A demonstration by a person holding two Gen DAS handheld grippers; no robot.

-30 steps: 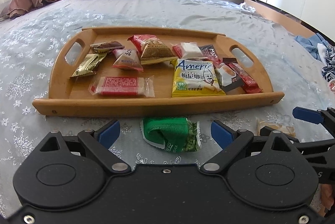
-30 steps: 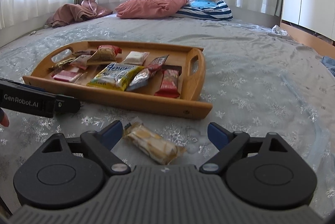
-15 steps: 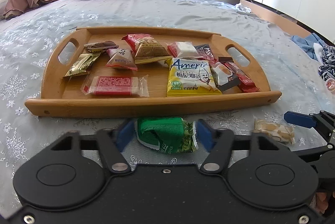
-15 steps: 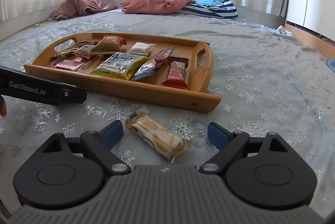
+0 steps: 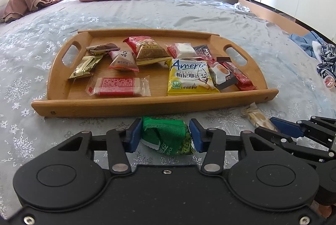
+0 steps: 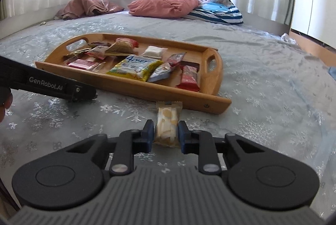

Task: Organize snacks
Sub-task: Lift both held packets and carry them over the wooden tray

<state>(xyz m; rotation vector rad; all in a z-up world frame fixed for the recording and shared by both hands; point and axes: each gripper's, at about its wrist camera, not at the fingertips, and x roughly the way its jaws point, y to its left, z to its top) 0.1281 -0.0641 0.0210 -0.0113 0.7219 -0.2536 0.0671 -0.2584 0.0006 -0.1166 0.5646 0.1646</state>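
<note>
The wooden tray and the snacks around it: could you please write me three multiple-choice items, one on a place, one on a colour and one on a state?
1. Where does the wooden tray stand?
A. on a bedspread
B. on a kitchen counter
C. on a wooden floor

2. What colour is the packet between the left gripper's fingers?
A. blue
B. green
C. white

3. How does the right gripper stand on the cracker packet?
A. wide open above it
B. away from it
C. closed on its sides

Answers: 1 A, snowflake bedspread all around the tray; 2 B, its wrapper is green; 3 C, both fingers press the packet's sides, having just closed.
</note>
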